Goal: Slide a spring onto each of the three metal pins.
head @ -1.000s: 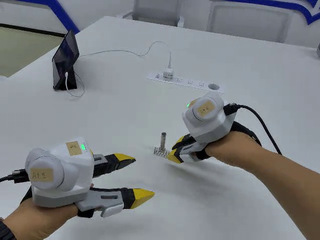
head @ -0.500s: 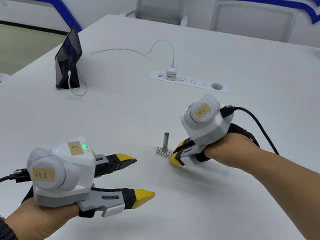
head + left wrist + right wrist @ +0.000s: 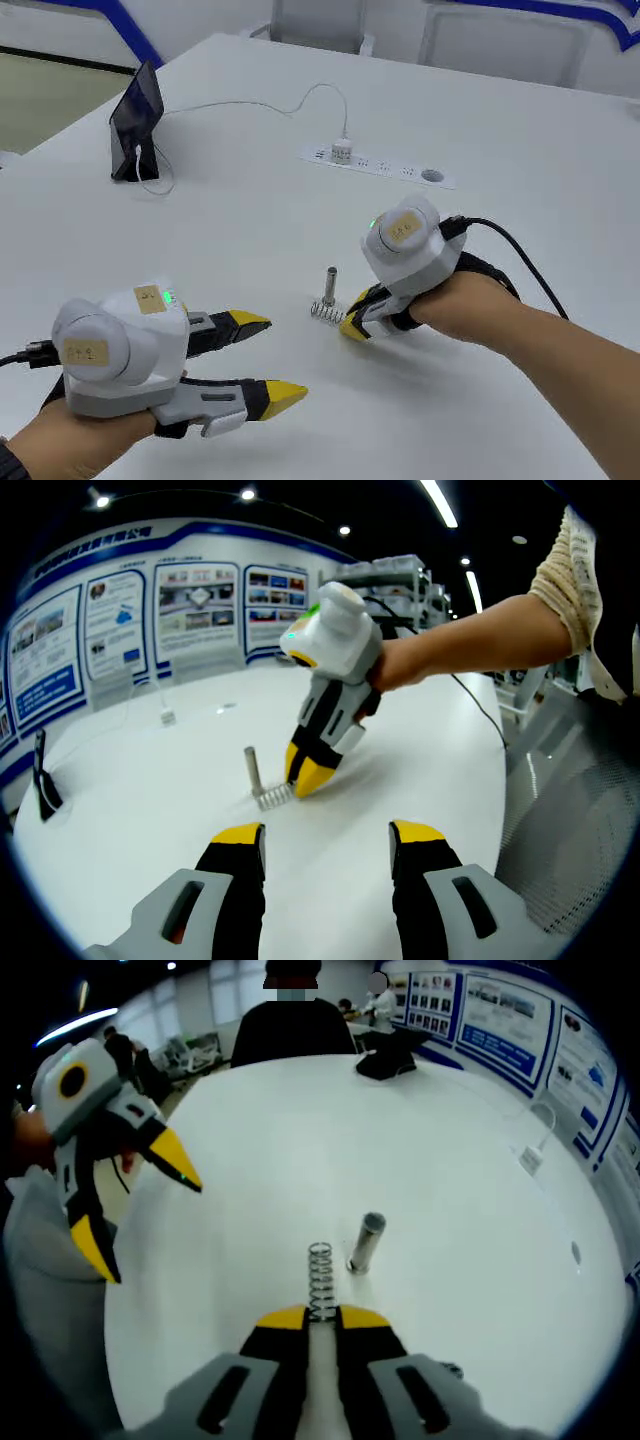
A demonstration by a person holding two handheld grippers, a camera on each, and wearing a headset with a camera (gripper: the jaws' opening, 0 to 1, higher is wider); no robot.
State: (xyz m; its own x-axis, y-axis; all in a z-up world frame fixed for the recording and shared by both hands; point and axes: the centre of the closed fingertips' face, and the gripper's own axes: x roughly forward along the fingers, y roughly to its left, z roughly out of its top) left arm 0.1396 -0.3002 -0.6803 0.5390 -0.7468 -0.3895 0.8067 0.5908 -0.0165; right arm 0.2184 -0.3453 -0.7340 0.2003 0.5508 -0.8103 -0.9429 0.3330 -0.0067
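The spring (image 3: 320, 1278) is a short, thin coil of bright wire. The pin (image 3: 366, 1243) is a stubby grey metal post standing upright on the white table (image 3: 250, 220). One spring and one pin can be counted.

The right gripper (image 3: 322, 1315) has its yellow-tipped jaws pinched together on the near end of the spring. The rest of the coil sticks out forward, just beside the pin's base. Whether its far end touches the pin is hard to tell. The right gripper view shows that grip plainly, with the coils running out from between the tips. In the head view, the gripper's body covers the held end, and the spring lies level, low over the table.

The left gripper (image 3: 275, 358) hangs well apart from the pin, jaws wide apart and holding nothing.

The head view also takes in a power strip (image 3: 378, 164), a white cable (image 3: 250, 105) and a propped tablet (image 3: 135, 120).
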